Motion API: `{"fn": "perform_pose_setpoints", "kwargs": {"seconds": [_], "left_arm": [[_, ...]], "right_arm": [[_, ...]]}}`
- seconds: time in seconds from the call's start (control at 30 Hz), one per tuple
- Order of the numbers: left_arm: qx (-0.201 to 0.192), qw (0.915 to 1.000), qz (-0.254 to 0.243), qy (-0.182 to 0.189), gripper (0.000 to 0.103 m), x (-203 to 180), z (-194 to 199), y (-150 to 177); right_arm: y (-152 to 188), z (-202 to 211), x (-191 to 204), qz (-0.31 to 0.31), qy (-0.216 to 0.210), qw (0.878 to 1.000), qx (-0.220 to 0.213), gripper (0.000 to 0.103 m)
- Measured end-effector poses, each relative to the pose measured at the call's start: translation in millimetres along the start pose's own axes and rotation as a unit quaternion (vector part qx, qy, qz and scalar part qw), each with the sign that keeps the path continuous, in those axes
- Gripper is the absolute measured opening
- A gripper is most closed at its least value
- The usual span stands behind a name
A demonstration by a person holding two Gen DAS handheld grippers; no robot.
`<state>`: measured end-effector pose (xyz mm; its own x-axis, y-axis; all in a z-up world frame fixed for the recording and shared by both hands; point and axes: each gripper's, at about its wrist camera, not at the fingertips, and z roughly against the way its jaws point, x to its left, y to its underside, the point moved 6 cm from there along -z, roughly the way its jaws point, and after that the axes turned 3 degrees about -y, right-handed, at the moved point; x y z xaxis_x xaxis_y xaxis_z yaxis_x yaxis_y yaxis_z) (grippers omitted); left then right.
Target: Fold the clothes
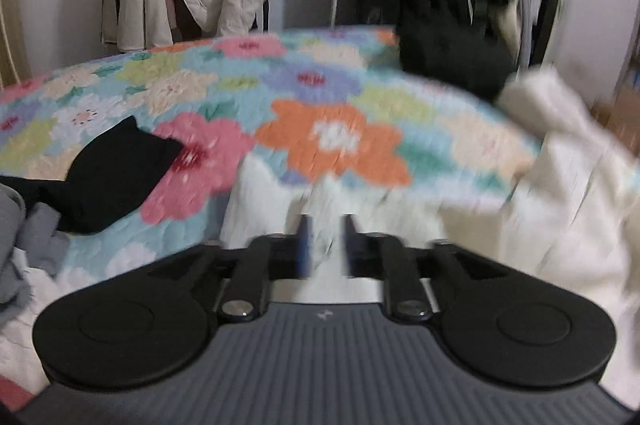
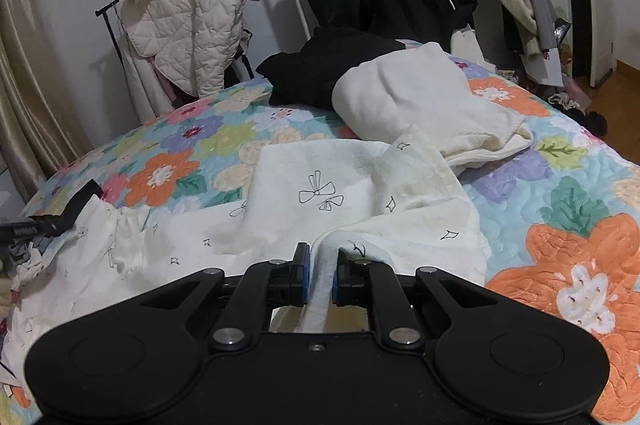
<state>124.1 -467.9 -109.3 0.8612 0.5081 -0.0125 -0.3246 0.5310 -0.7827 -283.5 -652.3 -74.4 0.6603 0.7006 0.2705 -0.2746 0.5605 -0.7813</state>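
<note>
Near me on the bedspread [image 2: 568,185], my right gripper [image 2: 320,265] pinched the white garment [image 2: 320,177]; my left gripper [image 1: 326,237] seemingly clamped it too (blurred). Next, probably, carry the edge across.

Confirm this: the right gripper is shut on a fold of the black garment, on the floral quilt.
Wrong garment. The right wrist view shows the right gripper shut on a fold of the white printed garment, on the floral quilt. The black garment lies untouched farther back.
</note>
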Motion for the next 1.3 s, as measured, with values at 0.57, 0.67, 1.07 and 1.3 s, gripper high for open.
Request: {"fn": "perform_pose_setpoints", "kwargs": {"seconds": [0.57,0.67,1.07,1.3], "left_arm": [[-0.035,0.9982,-0.013,-0.047,0.000,-8.4,5.5,-14.3],[-0.063,0.9944,-0.027,-0.080,0.000,-6.5,15.9,-25.9],[0.030,0.9878,-0.032,-0.149,0.006,22.7,-45.0,12.8],[-0.032,0.9895,0.020,-0.140,0.045,29.6,30.0,-16.7]], "right_arm": [[5.0,-4.3,2.8,0.003,0.001,1.000,0.008,0.014],[1.4,2.7,6.8,0.001,-0.006,1.000,-0.015,0.014],[9.2,-18.2,-2.7,-0.044,-0.021,0.999,0.004,0.014],[15.1,-16.8,-32.8,-0.149,-0.004,0.989,0.021,0.057]]}}
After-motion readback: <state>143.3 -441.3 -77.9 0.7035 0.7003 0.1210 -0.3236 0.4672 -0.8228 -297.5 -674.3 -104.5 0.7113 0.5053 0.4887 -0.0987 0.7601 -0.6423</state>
